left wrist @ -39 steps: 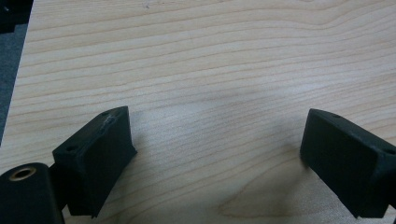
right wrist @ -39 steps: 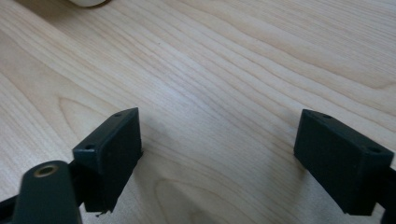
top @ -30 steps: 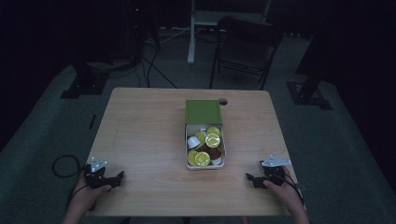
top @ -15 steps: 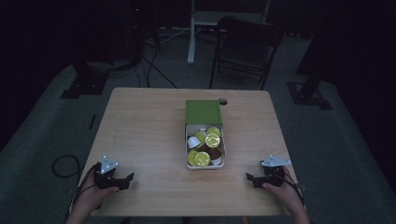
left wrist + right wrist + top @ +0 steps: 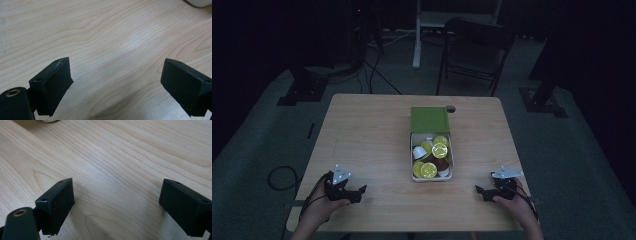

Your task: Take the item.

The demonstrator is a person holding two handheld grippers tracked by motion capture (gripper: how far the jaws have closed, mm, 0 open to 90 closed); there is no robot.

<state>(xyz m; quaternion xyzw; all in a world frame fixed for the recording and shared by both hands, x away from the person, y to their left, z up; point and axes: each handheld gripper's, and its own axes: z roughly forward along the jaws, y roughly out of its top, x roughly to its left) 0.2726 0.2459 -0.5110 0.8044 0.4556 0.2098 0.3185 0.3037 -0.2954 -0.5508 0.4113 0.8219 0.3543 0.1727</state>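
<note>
Left gripper (image 5: pixel 353 192) and right gripper (image 5: pixel 482 191) are resting near the desk's (image 5: pixel 362 135) front corners, jaws spread and empty; the capsule box (image 5: pixel 431 150) is sitting mid-desk.

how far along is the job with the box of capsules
Barely begun. Done: the box sits open, its green lid folded back, capsules inside. In hand: nothing; the left gripper and right gripper rest open near the table's front edge. Left: all the handling.
</note>
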